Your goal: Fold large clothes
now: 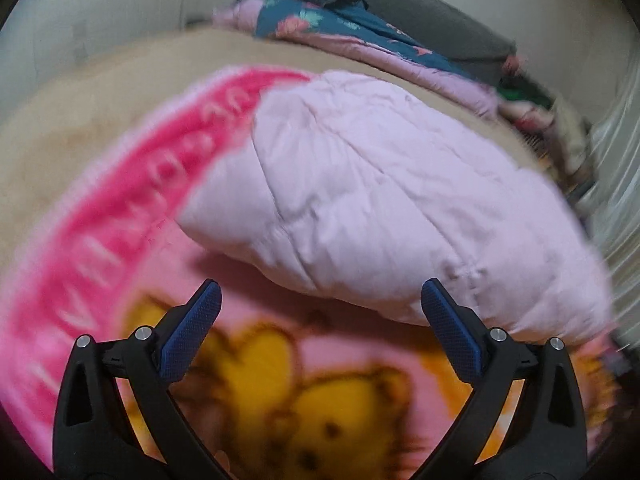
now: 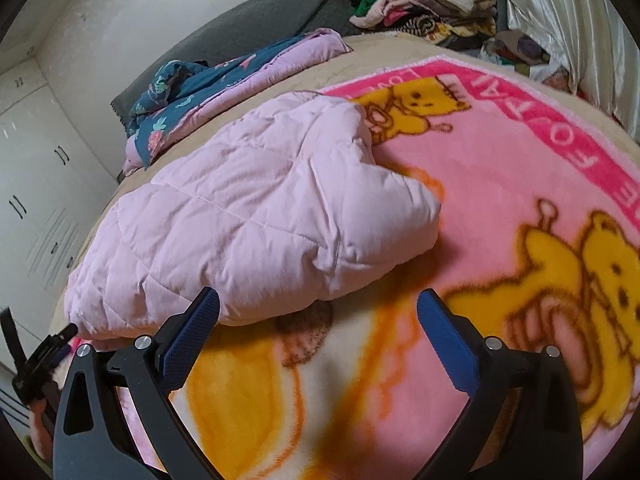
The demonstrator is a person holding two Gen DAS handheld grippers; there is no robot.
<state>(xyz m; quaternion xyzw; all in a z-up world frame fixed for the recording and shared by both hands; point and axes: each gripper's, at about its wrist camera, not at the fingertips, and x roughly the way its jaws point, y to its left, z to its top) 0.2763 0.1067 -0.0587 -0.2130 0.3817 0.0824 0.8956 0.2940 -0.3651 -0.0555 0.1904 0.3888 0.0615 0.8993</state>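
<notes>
Folded lilac quilted garment [image 2: 248, 224] lies on pink blanket [image 2: 500, 184].

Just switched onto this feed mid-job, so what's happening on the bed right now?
A person is folding a pale pink quilted comforter that lies bunched, partly folded, on a pink cartoon-bear blanket spread over the bed. Both grippers are open and empty: the left gripper hangs just short of the comforter's near edge, and the right gripper sits at its near edge too, one finger overlapping the fabric in view. Nothing is gripped yet. A blue floral quilt and a clothes pile sit farther back.
</notes>
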